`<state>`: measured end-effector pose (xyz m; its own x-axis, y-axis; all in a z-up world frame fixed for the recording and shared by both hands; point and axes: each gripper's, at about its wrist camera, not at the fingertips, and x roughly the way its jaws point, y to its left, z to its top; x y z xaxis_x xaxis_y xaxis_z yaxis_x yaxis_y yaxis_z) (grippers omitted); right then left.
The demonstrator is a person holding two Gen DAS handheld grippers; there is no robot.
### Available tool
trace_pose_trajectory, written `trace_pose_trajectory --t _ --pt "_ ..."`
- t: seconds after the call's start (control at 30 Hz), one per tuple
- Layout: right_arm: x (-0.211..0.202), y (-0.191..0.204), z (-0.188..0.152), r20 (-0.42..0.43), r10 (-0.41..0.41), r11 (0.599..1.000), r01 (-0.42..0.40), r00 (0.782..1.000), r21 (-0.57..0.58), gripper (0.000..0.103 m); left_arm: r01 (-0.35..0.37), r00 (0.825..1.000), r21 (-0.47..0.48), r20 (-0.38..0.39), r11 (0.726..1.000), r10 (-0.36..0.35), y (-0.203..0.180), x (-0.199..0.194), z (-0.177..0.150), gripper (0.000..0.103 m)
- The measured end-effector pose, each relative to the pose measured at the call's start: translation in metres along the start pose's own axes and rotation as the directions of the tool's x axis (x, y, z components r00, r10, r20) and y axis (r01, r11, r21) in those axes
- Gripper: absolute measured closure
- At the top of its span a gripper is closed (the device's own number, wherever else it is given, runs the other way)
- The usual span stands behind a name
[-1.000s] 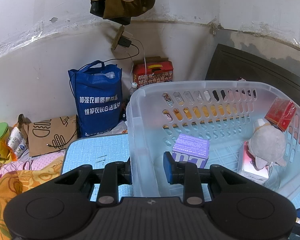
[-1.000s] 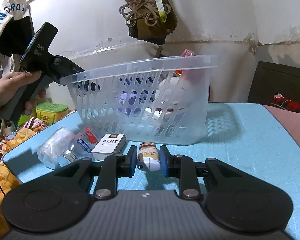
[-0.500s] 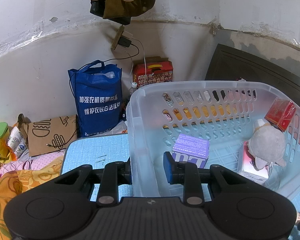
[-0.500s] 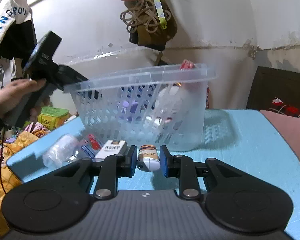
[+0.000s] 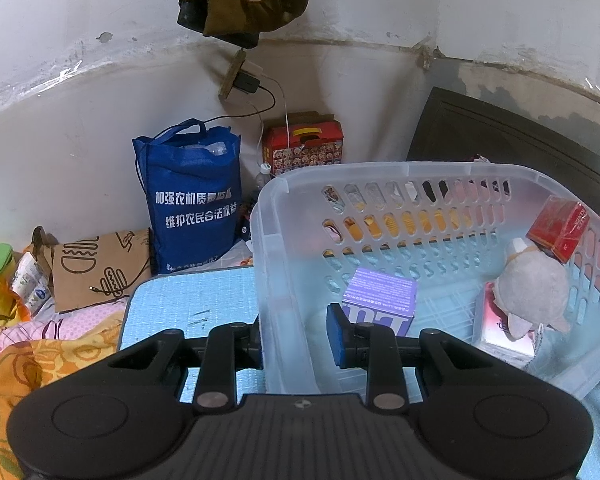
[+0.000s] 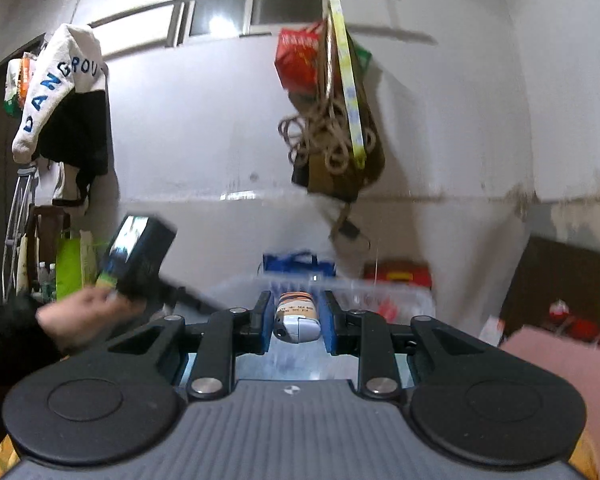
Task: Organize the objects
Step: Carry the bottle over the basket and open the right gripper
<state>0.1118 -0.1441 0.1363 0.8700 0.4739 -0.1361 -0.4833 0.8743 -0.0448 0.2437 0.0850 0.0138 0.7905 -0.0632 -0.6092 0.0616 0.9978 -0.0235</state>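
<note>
Left gripper (image 5: 296,334) first: from its own wrist camera its two fingers straddle the near corner wall of the clear plastic basket (image 5: 272,240) — one pad outside, one inside — and they are clamped on that wall. The basket sits on a pale blue mat (image 5: 188,304). Inside it lie a purple box (image 5: 380,298), a grey plush toy (image 5: 532,284) over a pink packet (image 5: 500,332), and a red box (image 5: 560,226) propped against the far right wall. The basket looks light and springy, its slotted walls thin enough to flex, so I judge a pinch at the stiffer rim corner a sound hold for steadying it, though it could tip if pulled hard. A blue tote bag (image 5: 192,204) and a red carton (image 5: 302,146) stand by the wall behind.

Right gripper (image 6: 297,322) next, in its wrist view, which is motion-blurred: the jaws are closed on a small bottle (image 6: 298,314) with an orange-and-white label and a pale cap end facing the camera, held across its round body. It hangs in the air in front of the blurred basket rim (image 6: 380,292), above the mat. Such a bottle looks rigid, light and smooth-sided — likely to roll or slip if pinched off-centre, so the mid-body hold seems right. At left a hand (image 6: 80,316) holds the other gripper's black handle (image 6: 140,256).
</note>
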Motion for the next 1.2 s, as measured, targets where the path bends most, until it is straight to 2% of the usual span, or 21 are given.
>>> trace_pose_trajectory --t 0.07,0.13,0.2,0.3,0.43,0.47,0.5,0.57,0.63,0.7,0.73,0.87,0.93,0.97,1.0,1.03,1.07,1.1,1.13,1.2 --pt "0.021 -0.005 0.018 0.004 0.011 1.000 -0.011 1.000 -0.008 0.076 0.005 1.000 -0.006 0.002 1.000 -0.005 0.001 0.000 0.000 0.071" --pt "0.046 -0.008 0.028 0.000 -0.019 0.999 0.019 1.000 -0.028 0.076 0.009 1.000 -0.012 -0.001 1.000 -0.009 0.001 0.001 0.001 0.071" --pt "0.078 -0.014 0.036 -0.034 -0.008 1.000 0.007 0.999 -0.015 0.076 0.007 1.000 -0.011 -0.007 1.000 -0.007 0.001 0.001 0.002 0.071" --pt "0.112 -0.020 0.036 -0.087 -0.005 1.000 0.005 0.996 0.007 0.075 0.009 1.000 -0.011 -0.015 1.000 -0.009 0.001 0.001 0.002 0.071" --pt "0.140 -0.021 0.020 -0.157 -0.018 1.000 0.018 0.987 -0.005 0.074 0.006 1.000 -0.008 -0.022 1.000 -0.006 0.000 0.002 0.002 0.071" --pt "0.145 -0.019 0.016 -0.187 -0.029 0.999 0.024 0.982 -0.030 0.060 0.005 1.000 -0.007 -0.023 1.000 -0.005 0.000 0.002 0.002 0.071" --pt "0.147 -0.017 0.011 -0.201 -0.043 0.998 0.034 0.979 -0.048 0.039 0.004 1.000 -0.005 -0.024 1.000 -0.004 0.000 0.002 0.002 0.071" --pt "0.140 -0.014 0.008 -0.172 -0.069 0.996 0.058 0.983 -0.070 0.016 0.006 1.000 -0.003 -0.023 1.000 -0.006 0.000 0.002 0.002 0.071" --pt "0.126 -0.012 0.008 -0.147 -0.066 0.996 0.056 0.987 -0.068 0.014 0.006 1.000 -0.002 -0.023 1.000 -0.006 0.001 0.002 0.001 0.071" --pt "0.107 -0.010 0.007 -0.109 -0.076 0.996 0.070 0.991 -0.059 0.002 0.003 1.000 -0.001 -0.020 1.000 -0.003 0.000 0.002 0.002 0.071" --pt "0.095 -0.008 0.005 -0.085 -0.077 0.996 0.073 0.993 -0.050 0.000 0.004 1.000 0.000 -0.019 1.000 -0.004 0.000 0.002 0.001 0.071" --pt "0.061 -0.006 -0.010 -0.031 -0.057 0.998 0.058 0.998 0.010 0.000 0.004 1.000 0.003 -0.014 1.000 -0.004 0.001 0.002 0.001 0.071" --pt "0.054 -0.005 -0.025 -0.047 -0.025 0.998 0.027 0.999 0.050 0.000 0.004 1.000 0.005 -0.012 1.000 -0.004 0.000 0.002 0.001 0.071" --pt "0.052 -0.003 -0.034 -0.068 -0.015 0.998 0.019 0.998 0.059 0.005 0.004 1.000 0.005 -0.010 1.000 -0.004 0.000 0.001 0.000 0.071" --pt "0.053 0.000 -0.044 -0.091 -0.015 0.998 0.020 0.996 0.061 0.015 0.003 1.000 0.006 -0.009 1.000 -0.003 0.000 0.001 0.000 0.071" --pt "0.058 0.004 -0.055 -0.131 -0.010 0.998 0.018 0.991 0.055 0.019 0.005 1.000 0.006 -0.008 1.000 -0.005 0.000 0.001 0.000 0.070" --pt "0.061 0.008 -0.062 -0.144 -0.016 0.999 0.020 0.989 0.030 0.029 0.008 1.000 -0.001 -0.010 1.000 -0.008 0.000 0.001 0.001 0.070" --pt "0.071 0.012 -0.070 -0.201 -0.024 0.999 0.029 0.979 0.020 0.043 0.003 1.000 0.002 -0.010 1.000 -0.003 0.000 0.001 0.001 0.070" --pt "0.079 0.013 -0.076 -0.248 -0.007 0.999 0.015 0.969 0.028 0.048 0.002 1.000 0.003 -0.012 1.000 -0.002 -0.001 0.001 0.001 0.070" --pt "0.087 0.014 -0.084 -0.270 0.006 0.999 0.008 0.963 0.051 0.049 0.003 1.000 0.002 -0.013 1.000 -0.003 -0.001 0.001 0.000 0.070"
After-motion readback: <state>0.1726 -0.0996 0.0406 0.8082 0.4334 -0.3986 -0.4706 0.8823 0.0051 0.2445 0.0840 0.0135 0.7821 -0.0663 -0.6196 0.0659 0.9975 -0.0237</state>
